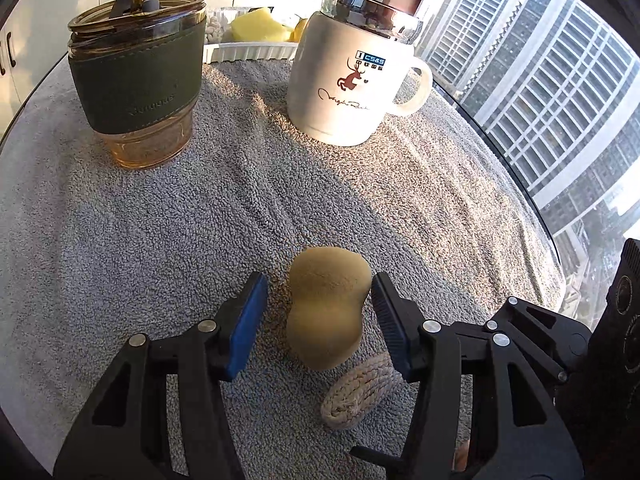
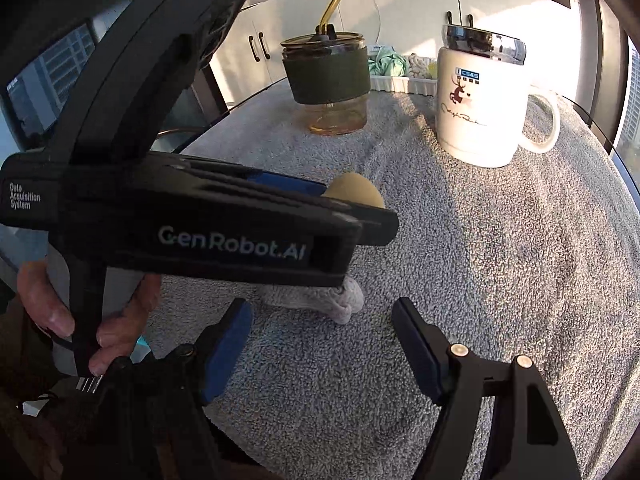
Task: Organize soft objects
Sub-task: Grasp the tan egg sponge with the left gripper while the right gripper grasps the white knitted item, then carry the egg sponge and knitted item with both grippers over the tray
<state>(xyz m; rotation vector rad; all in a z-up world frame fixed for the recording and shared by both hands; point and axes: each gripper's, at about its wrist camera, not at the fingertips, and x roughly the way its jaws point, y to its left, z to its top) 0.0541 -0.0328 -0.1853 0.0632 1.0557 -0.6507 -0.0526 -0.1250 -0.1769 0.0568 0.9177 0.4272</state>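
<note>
A tan gourd-shaped sponge (image 1: pixel 326 308) stands on the grey towel (image 1: pixel 400 220), between the fingers of my left gripper (image 1: pixel 320 320). The right blue pad sits at the sponge's upper lobe, while a strip of towel shows between the left pad and the sponge, so the jaws are open around it. A coiled cream knitted piece (image 1: pixel 360 392) lies just in front of the sponge, partly under the right finger. In the right wrist view the sponge (image 2: pixel 356 192) peeks over the left tool's black housing (image 2: pixel 224 240), and the knitted piece (image 2: pixel 344 300) lies beneath it. My right gripper (image 2: pixel 320 344) is open over bare towel, short of the knitted piece.
At the back stand a glass cup with a green sleeve and straw (image 1: pixel 136 80) and a white lidded mug (image 1: pixel 348 80). Behind them is a white tray (image 1: pixel 248 50) holding soft items. A hand (image 2: pixel 52 312) grips the left tool. A window runs along the right table edge.
</note>
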